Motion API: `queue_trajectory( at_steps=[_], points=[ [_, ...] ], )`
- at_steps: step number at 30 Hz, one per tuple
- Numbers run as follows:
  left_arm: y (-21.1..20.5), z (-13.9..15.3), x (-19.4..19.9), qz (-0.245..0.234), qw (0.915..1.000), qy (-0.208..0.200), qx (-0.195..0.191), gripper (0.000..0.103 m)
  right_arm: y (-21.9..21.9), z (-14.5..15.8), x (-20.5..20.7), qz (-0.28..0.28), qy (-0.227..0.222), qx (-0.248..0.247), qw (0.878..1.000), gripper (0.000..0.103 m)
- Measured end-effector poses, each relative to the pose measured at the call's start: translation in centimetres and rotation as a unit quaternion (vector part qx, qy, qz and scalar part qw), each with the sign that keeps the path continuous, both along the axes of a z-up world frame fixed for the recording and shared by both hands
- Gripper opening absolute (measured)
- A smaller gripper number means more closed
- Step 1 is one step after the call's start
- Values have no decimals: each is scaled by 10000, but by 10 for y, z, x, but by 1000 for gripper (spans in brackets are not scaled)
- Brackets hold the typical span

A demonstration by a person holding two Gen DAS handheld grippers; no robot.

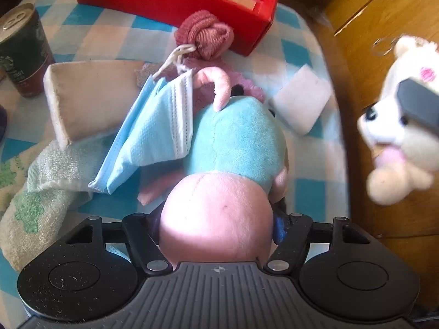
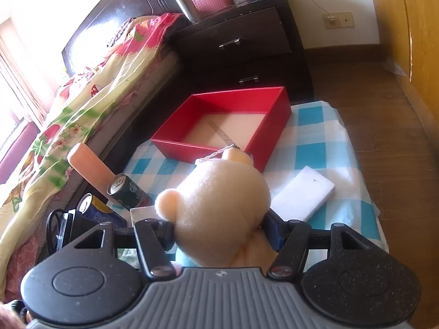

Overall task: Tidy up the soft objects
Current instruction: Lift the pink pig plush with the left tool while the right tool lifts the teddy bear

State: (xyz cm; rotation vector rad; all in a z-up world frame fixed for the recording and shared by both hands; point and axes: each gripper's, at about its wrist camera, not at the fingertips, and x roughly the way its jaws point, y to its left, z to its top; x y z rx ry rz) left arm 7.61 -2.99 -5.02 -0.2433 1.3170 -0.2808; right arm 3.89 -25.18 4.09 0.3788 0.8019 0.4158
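A pink-and-teal plush toy (image 1: 233,164) is clamped between the jaws of the left gripper (image 1: 216,219), just in front of the red box (image 2: 222,126), over a blue face mask (image 1: 153,131). A cream plush bear (image 2: 219,213) is gripped by the right gripper (image 2: 219,235), near the red box's front wall, above the checked cloth (image 2: 315,137).

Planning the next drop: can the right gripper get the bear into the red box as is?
Probably yes. The right gripper grips the cream bear, and the red box ahead is open-topped with nothing between.
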Motion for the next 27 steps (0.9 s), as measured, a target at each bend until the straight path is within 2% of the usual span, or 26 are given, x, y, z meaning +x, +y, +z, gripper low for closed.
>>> queue_trajectory(
  at_steps=[7,11,17,24,27],
  points=[
    [45,44,-17,306,9948,-486,-842,68,2,-2,6,35,40,103,9999,40],
    [70,67,-25,694,9869,-719,-1269,68,3,2,9,-29,11,233,9997,40],
    [94,97,-20,963,9709,-1310,-1760,69,6,22,17,-179,-309,385,9986,40],
    [97,114,7,1171,9609,-1632,-1904,69,20,34,45,-249,-430,406,9979,40],
    [80,116,36,1251,9614,-1705,-1761,69,29,36,58,-232,-466,373,9979,40]
  ],
)
